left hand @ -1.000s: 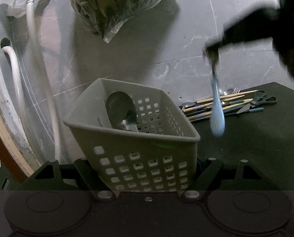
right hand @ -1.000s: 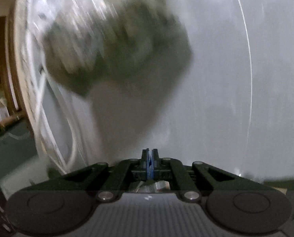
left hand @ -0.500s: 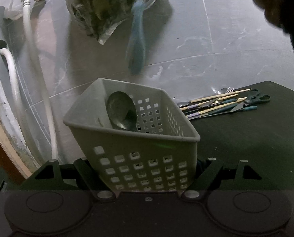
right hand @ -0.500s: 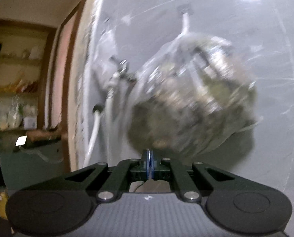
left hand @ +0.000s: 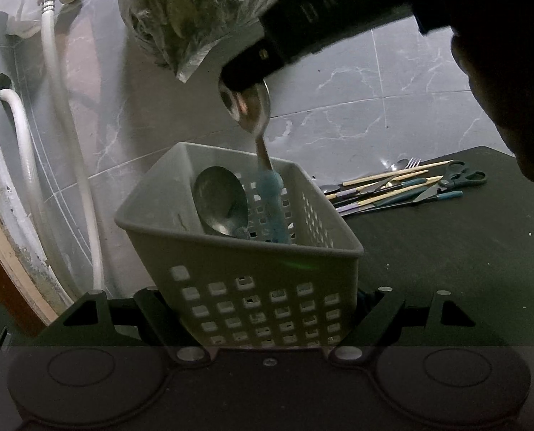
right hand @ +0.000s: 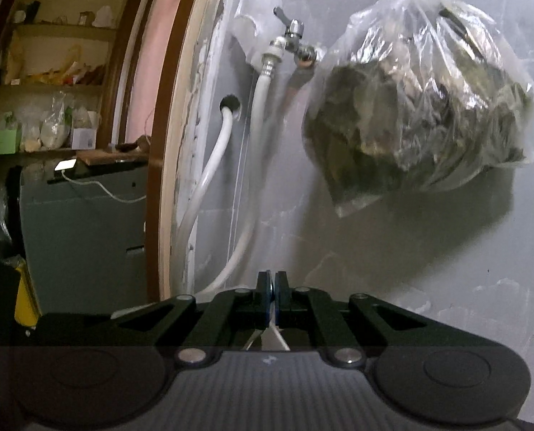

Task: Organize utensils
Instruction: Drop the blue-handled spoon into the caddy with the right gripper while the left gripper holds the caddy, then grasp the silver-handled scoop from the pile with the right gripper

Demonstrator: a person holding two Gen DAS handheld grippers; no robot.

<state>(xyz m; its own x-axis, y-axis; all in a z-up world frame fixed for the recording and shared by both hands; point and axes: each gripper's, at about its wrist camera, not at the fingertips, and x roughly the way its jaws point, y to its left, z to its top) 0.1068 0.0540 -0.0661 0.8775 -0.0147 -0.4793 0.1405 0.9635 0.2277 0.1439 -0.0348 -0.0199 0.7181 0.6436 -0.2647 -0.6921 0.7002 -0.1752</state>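
Two grippers worked: left gripper (left hand: 267,309) clasped the perforated basket (left hand: 245,273), right gripper (left hand: 245,75) pinched a blue-handled spoon (left hand: 263,151) above it, near loose utensils (left hand: 392,188).

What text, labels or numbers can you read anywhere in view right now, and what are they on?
"D A": faint raised letters on the right gripper body, left wrist view; the rest too dark to read.
Small white mark on that gripper's housing, right wrist view: unreadable.
Shelf packets: labels too blurred.
No other text.

grey perforated basket (left hand: 252,287), blue-handled spoon (left hand: 267,179), black tongs (left hand: 242,75)
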